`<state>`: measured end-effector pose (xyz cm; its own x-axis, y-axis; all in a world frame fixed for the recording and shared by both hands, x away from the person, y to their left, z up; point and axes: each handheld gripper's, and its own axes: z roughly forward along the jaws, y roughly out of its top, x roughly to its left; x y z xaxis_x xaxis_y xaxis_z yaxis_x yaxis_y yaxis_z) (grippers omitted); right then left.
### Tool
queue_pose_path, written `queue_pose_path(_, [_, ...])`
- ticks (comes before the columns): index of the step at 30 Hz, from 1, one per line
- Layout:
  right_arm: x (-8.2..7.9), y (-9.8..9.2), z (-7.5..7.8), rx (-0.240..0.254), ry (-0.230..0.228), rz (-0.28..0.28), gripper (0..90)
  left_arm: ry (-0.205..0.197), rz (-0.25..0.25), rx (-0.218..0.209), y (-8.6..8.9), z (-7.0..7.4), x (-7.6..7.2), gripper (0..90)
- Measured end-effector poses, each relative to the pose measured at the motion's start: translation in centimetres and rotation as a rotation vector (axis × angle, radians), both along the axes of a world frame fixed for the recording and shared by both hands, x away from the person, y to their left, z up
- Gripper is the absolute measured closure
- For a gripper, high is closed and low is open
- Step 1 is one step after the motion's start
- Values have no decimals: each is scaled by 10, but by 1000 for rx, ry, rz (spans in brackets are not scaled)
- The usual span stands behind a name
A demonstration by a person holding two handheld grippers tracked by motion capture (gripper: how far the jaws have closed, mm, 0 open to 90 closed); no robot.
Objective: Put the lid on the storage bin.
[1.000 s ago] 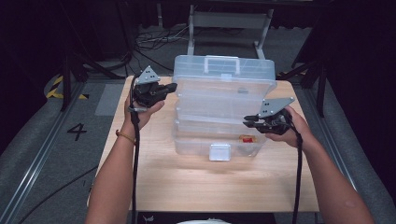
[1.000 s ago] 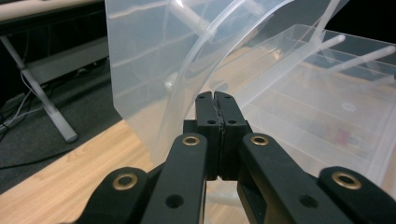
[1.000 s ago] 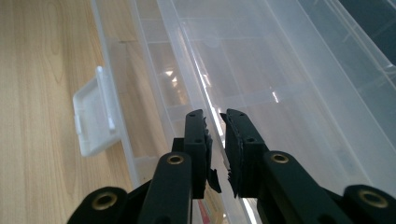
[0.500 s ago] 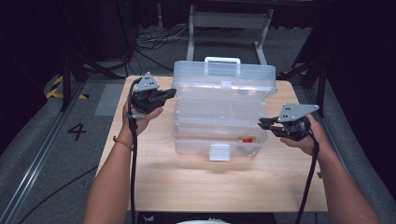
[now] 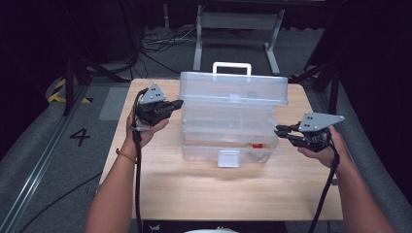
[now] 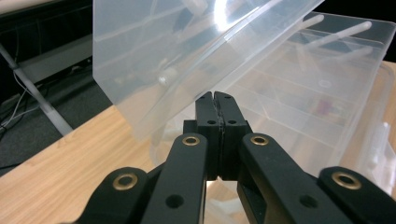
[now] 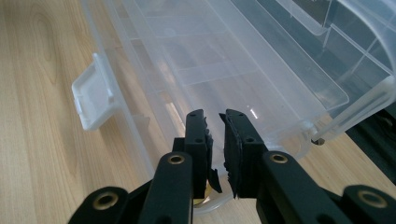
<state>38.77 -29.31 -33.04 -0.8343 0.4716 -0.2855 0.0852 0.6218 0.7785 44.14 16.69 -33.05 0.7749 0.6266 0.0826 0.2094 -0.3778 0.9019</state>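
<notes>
A clear plastic toolbox (image 5: 228,133) stands mid-table with its lid (image 5: 233,90) raised and a white latch (image 5: 228,158) at the front. A small red thing (image 5: 257,145) lies inside. My left gripper (image 5: 180,102) is shut with nothing between its jaws, its tips at the lid's left end; in the left gripper view it (image 6: 215,95) sits just under the tilted lid (image 6: 187,51). My right gripper (image 5: 278,130) hovers off the box's right end. Its jaws (image 7: 212,114) stand a narrow gap apart with nothing between them, pointing at the box wall (image 7: 210,56) near the latch (image 7: 93,93).
The wooden table (image 5: 194,194) has bare room in front of the box and on both sides. A white handle (image 5: 232,65) sticks up behind the lid. Beyond the table are a dark floor with cables and a metal stand (image 5: 233,22).
My right gripper has drawn back to the right, away from the box's side. My left gripper has sunk a little beside the lid. The box stays in place.
</notes>
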Motion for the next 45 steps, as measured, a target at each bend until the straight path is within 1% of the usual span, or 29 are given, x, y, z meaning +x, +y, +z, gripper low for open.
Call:
queue_pose_path(1, [0,0,-1,2,4,-4,802,4,-4,-1,0,-1,-1,900])
queue_pose_path(2, [0,0,-2,3,5,-4,802,-5,5,7,0,-2,-3,900])
queue_pose_path(4, [-2,-1,-4,9,7,-7,800,-11,1,19,-1,-3,-6,900])
queue_pose_path(5, [-3,-2,-4,23,10,-4,795,-12,-2,19,-1,-5,-7,900])
queue_pose_path(8, [-6,-3,-6,30,12,-11,795,-16,-7,29,0,-9,-12,900])
queue_pose_path(12, [-8,-5,-8,24,16,-20,795,-8,-14,29,0,-14,-17,900])
queue_pose_path(13, [-8,-5,-9,26,19,-20,794,-7,-17,40,0,-16,-18,900])
queue_pose_path(14, [-9,-6,-10,30,23,-25,794,-2,-16,36,0,-17,-19,900])
queue_pose_path(16, [-10,-6,-13,30,28,-25,792,-5,-20,45,1,-22,-20,900])
queue_pose_path(18, [-10,-7,-17,38,39,-29,791,3,-16,33,2,-25,-22,900])
queue_pose_path(19, [-10,-7,-18,38,44,-26,790,6,-19,34,1,-26,-22,900])
queue_pose_path(21, [-10,-8,-18,45,57,-29,782,7,-20,74,1,-26,-23,900])
queue_pose_path(22, [-10,-8,-19,46,59,-28,775,7,-20,74,1,-26,-23,900])
queue_pose_path(23, [-11,-9,-19,44,56,-27,773,7,-18,84,1,-26,-24,900])
queue_pose_path(26, [-10,-10,-23,46,66,-30,779,5,-16,74,4,-25,-27,900])
queue_pose_path(27, [-10,-10,-25,45,75,-33,777,-2,-14,74,4,-25,-27,900])
queue_pose_path(29, [-9,-9,-27,35,73,-35,770,-2,-11,78,5,-26,-28,900])
queue_pose_path(31, [-9,-9,-28,36,80,-39,765,5,-12,82,7,-27,-29,900])
queue_pose_path(34, [-8,-10,-30,41,88,-47,750,18,-1,86,9,-31,-30,900])
queue_pose_path(36, [-8,-11,-31,39,89,-52,742,17,1,99,10,-33,-31,900])
queue_pose_path(40, [-8,-11,-32,46,101,-55,725,31,3,98,11,-36,-32,900])
queue_pose_path(43, [-9,-11,-32,48,105,-56,723,24,7,105,10,-37,-33,900])
queue_pose_path(45, [-10,-11,-33,44,107,-58,709,29,20,125,8,-39,-34,900])
